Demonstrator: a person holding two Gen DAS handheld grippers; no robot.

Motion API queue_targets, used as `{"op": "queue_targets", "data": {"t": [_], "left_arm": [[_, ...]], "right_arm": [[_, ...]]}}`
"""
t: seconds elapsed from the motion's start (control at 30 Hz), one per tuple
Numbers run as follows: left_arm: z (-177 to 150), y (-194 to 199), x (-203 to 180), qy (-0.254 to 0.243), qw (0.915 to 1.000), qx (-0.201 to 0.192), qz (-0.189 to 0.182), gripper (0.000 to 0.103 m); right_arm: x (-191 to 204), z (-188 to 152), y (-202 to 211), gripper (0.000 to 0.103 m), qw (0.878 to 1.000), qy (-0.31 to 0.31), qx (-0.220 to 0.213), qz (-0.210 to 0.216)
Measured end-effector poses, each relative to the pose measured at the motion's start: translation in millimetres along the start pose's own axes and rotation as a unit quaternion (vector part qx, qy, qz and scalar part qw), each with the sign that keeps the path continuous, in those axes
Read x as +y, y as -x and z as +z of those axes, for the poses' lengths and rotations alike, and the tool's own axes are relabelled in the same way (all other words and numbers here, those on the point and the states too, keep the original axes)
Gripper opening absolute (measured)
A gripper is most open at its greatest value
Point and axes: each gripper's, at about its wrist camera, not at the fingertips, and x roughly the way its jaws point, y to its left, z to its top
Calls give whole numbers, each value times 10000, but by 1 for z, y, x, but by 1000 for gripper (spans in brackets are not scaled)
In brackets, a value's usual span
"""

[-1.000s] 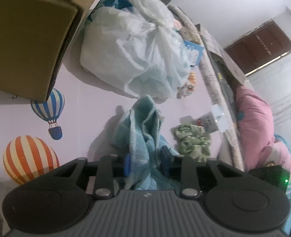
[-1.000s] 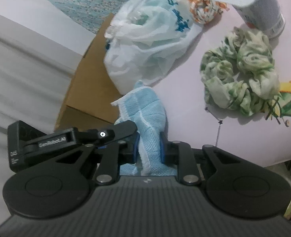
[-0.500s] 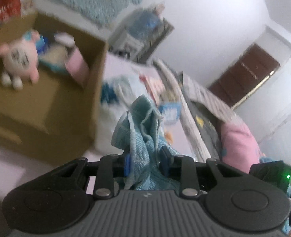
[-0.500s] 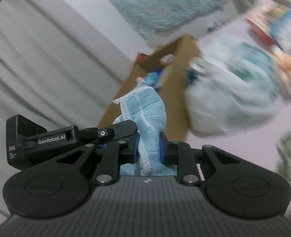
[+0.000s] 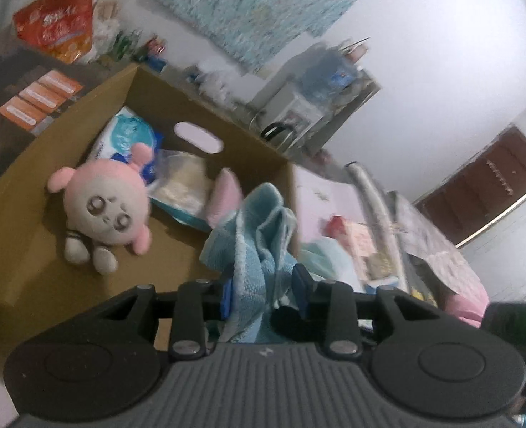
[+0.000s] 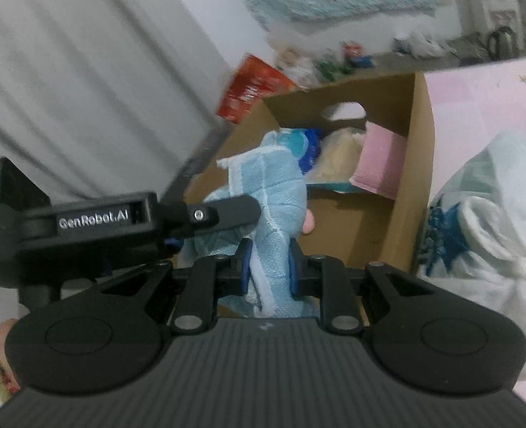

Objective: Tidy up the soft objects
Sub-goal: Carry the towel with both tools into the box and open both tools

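A light blue cloth (image 5: 259,235) stands bunched between the pads of my left gripper (image 5: 263,290), whose jaws are opening while the pads still touch it. My right gripper (image 6: 268,267) is shut on another part of the same cloth (image 6: 277,207). The left gripper's finger (image 6: 223,212) crosses the cloth in the right wrist view. Both grippers hang by the near edge of an open cardboard box (image 5: 227,132), (image 6: 416,164). In the box lie a pink plush toy (image 5: 106,210), a blue-and-white pack (image 5: 127,135) and a pink folded item (image 6: 380,167).
A white plastic bag (image 6: 484,221) sits on the pink surface (image 6: 476,100) right of the box. A red snack bag (image 5: 59,25) and clutter lie behind the box. A grey curtain (image 6: 84,71) hangs at the left. A brown door (image 5: 484,196) is far right.
Both grippers rose off the pink surface with the cloth and swung toward the cardboard box. The scrunchie and the can have left view; the inside of the box now shows.
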Motion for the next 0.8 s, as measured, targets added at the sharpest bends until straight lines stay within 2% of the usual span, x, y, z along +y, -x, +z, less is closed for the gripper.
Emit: {"op": "queue_targets", "data": {"t": [0.2, 0.27, 0.37, 0.4, 0.57, 0.67, 0.73, 0.8], "left_arm": [[48, -44, 30, -140, 9972, 648, 339, 36], [57, -54, 34, -190, 9962, 746, 410, 39], [68, -69, 32, -519, 9929, 1060, 172, 50], [70, -75, 31, -608, 9910, 1188, 124, 50], [69, -96, 27, -925, 9854, 1370, 403, 50], [71, -104, 35, -840, 9847, 1473, 411, 50], [72, -108, 42, -719, 9851, 1508, 412, 50], [75, -110, 49, -626, 9855, 1518, 419, 49]], "right_arm": [[14, -4, -81, 18, 9963, -494, 193, -674], [15, -8, -101, 18, 9941, -628, 216, -860], [15, -12, -120, 18, 9904, -741, 197, -1150], [17, -12, -127, 19, 9889, -722, 187, -1283], [18, -7, -145, 22, 9834, -697, 349, -1636], [19, -5, -156, 38, 9818, -518, 664, -1701], [17, -5, -159, 64, 9809, -527, 816, -1686], [19, -5, -156, 71, 9812, -444, 768, -1713]]}}
